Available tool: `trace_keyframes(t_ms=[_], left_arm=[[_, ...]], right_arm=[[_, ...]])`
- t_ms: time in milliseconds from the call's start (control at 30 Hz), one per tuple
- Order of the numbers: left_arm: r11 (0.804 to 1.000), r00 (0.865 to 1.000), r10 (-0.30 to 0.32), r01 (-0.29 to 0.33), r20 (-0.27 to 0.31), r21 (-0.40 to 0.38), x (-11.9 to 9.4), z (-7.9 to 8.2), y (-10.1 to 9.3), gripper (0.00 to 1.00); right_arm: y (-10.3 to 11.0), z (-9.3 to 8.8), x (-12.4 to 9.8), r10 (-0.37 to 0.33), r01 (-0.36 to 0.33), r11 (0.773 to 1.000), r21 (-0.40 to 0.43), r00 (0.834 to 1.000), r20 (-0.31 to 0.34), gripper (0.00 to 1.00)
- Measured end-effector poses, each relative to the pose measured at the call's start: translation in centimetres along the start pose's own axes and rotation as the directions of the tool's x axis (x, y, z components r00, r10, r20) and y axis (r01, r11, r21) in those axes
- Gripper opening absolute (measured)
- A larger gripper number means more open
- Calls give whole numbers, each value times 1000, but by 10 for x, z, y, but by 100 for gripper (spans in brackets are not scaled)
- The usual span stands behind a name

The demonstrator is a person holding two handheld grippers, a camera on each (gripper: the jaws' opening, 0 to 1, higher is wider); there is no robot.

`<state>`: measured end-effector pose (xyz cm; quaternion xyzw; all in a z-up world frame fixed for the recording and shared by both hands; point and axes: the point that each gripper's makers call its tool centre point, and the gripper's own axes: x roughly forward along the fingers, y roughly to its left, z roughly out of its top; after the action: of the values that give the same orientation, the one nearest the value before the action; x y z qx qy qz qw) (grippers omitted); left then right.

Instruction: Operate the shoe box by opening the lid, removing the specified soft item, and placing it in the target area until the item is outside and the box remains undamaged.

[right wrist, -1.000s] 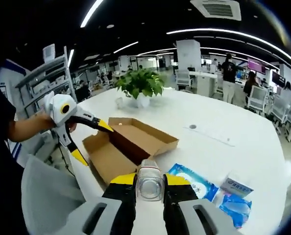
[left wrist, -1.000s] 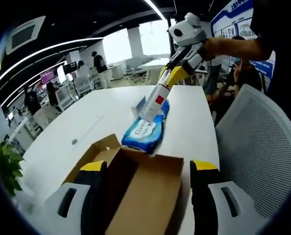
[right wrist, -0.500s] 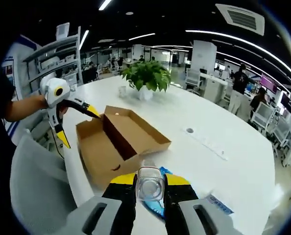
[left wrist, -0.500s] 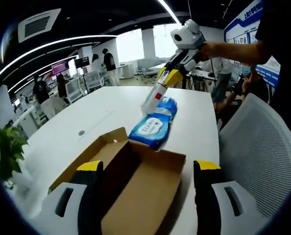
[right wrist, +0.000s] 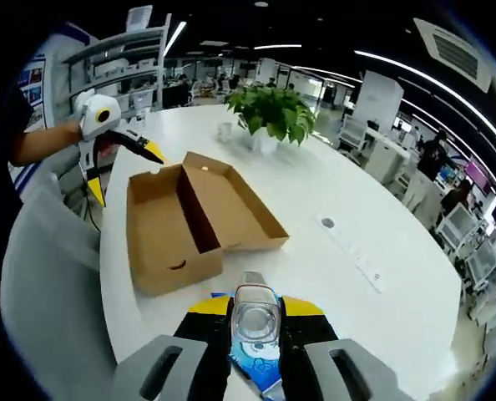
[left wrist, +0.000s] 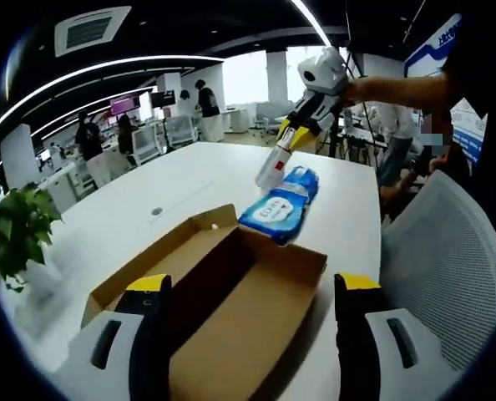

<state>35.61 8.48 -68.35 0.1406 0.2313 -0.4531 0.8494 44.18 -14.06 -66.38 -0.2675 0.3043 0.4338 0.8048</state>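
One brown cardboard box (right wrist: 194,219) lies open on the white table (right wrist: 373,225), its lid folded flat beside the tray. In the left gripper view the box (left wrist: 231,309) sits just ahead of the left gripper (left wrist: 252,334), whose black, yellow-tipped jaws stand wide apart on either side of the box's near end, holding nothing. Past the far corner of the box, a blue soft pack (left wrist: 280,200) with a white label rests on the table, one end raised toward the right gripper. The right gripper (left wrist: 271,174) reaches down from a person's hand (left wrist: 361,79) and has its jaws closed on a clear plastic bottle (left wrist: 270,170) with a red label, the bottle's end right at the far end of the pack. In the right gripper view that bottle (right wrist: 255,316) is pinched between the jaws, with the blue pack (right wrist: 260,368) showing just below it. Beyond the box from there stands a potted plant (right wrist: 273,113), and beside the box a grey mesh chair (right wrist: 48,284). People stand further back among desks.
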Motion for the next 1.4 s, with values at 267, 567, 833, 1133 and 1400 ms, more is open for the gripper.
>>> trace_keyframes(t_ms=[267, 567, 833, 1133, 1400], left_arm=[[998, 999, 48, -48, -8, -40, -16, -14, 11, 83], [990, 994, 111, -112, -17, -85, -36, -28, 27, 83], [980, 987, 156, -158, -27, -118, -50, -40, 34, 82], [972, 982, 187, -190, -36, -137, -60, -48, 38, 82], [967, 978, 204, -208, -42, -147, -65, -53, 41, 81]], right_arm=[[-13, 1, 14, 17, -24, 992, -127, 999, -52, 16], [-32, -3, 28, 36, -59, 972, -226, 994, -108, 16], [-42, -11, 41, 48, -101, 937, -334, 986, -163, 17], [-52, -28, 55, 41, -145, 896, -419, 968, -248, 17], [-54, -37, 64, 47, -176, 873, -454, 959, -281, 17]])
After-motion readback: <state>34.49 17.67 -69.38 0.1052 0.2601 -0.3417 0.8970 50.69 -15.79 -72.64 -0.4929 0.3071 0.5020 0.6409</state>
